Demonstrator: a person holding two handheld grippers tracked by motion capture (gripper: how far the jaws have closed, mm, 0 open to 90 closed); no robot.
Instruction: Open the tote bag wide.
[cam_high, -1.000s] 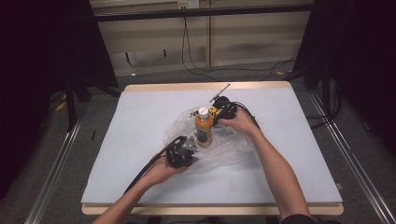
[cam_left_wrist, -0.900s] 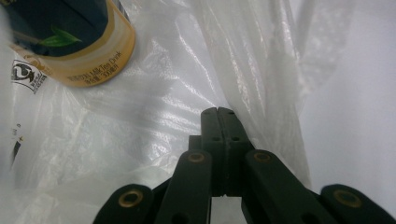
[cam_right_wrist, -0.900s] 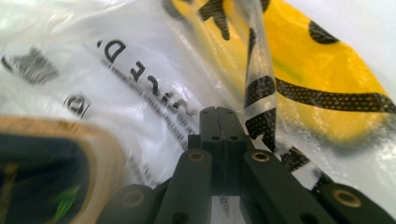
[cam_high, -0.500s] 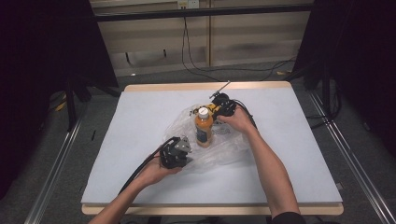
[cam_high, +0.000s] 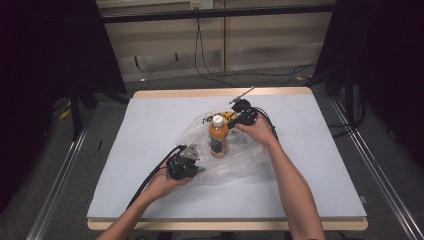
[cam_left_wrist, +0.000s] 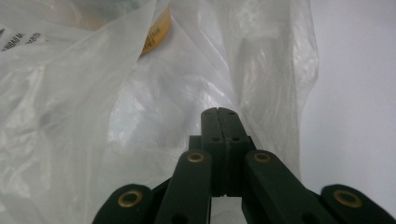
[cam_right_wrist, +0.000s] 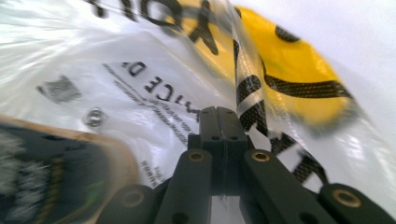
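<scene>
A clear plastic bag (cam_high: 245, 160) lies crumpled in the middle of the white table (cam_high: 150, 120). An orange bottle (cam_high: 217, 137) with a white cap stands upright inside it. My left gripper (cam_high: 197, 168) sits at the bag's near left edge, shut on the plastic. In the left gripper view its jaws (cam_left_wrist: 218, 112) are pressed together with the bag (cam_left_wrist: 140, 116) folded around them. My right gripper (cam_high: 231, 117) is behind the bottle, shut on the bag's far edge. In the right gripper view the closed gripper (cam_right_wrist: 217, 111) pinches film bearing a yellow and black print (cam_right_wrist: 299, 88).
The table's wooden far edge (cam_high: 200, 93) runs behind the bag. Black cables (cam_high: 225, 75) lie on the floor beyond it. Metal rails (cam_high: 65, 170) flank the table, with dark curtains on both sides. A blurred dark and tan shape (cam_right_wrist: 56, 172) shows through the film at lower left.
My left gripper has shifted a little to the left with the bag's edge. The bottle and the right gripper have stayed where they were.
</scene>
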